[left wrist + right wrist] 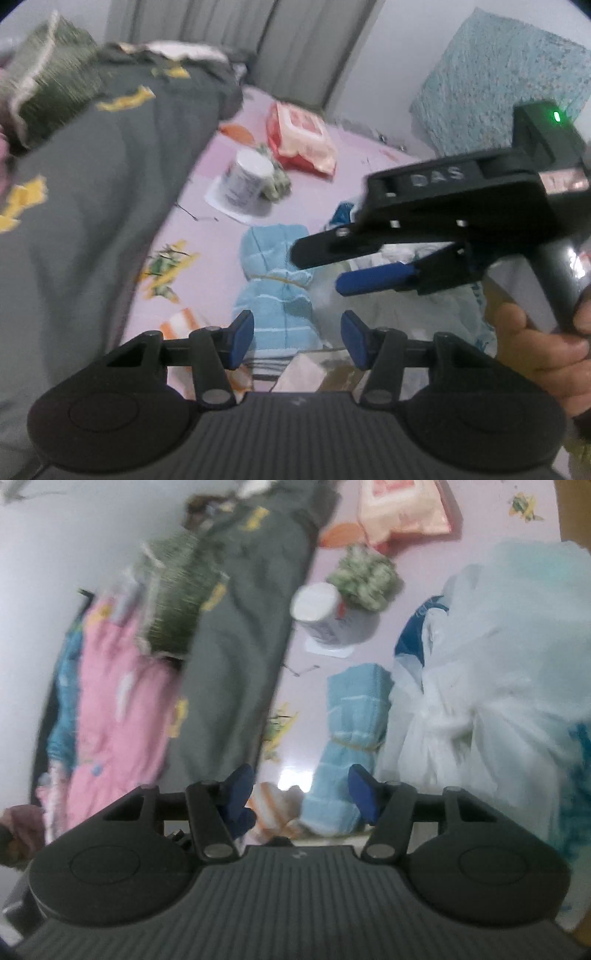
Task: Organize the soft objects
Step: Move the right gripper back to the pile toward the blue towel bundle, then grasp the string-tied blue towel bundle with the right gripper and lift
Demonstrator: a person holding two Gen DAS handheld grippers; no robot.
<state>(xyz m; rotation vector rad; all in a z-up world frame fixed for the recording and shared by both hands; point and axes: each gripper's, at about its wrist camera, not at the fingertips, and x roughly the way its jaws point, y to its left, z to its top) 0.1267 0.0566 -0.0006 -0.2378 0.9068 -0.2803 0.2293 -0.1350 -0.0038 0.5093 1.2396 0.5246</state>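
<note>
The blue towel (275,280) lies rolled up and tied on the pink bed sheet (369,147), just past both grippers. The left gripper (297,338) and right gripper (301,794) are spread apart and hold nothing. The grey blanket (110,184) and white plastic bag (498,683) still lie loose, so most tidying looks undone.

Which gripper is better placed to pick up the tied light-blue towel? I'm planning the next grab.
Probably the right gripper: its open jaws sit empty just over the towel's near end. The left gripper, also open and empty, hangs behind the right one.
</note>
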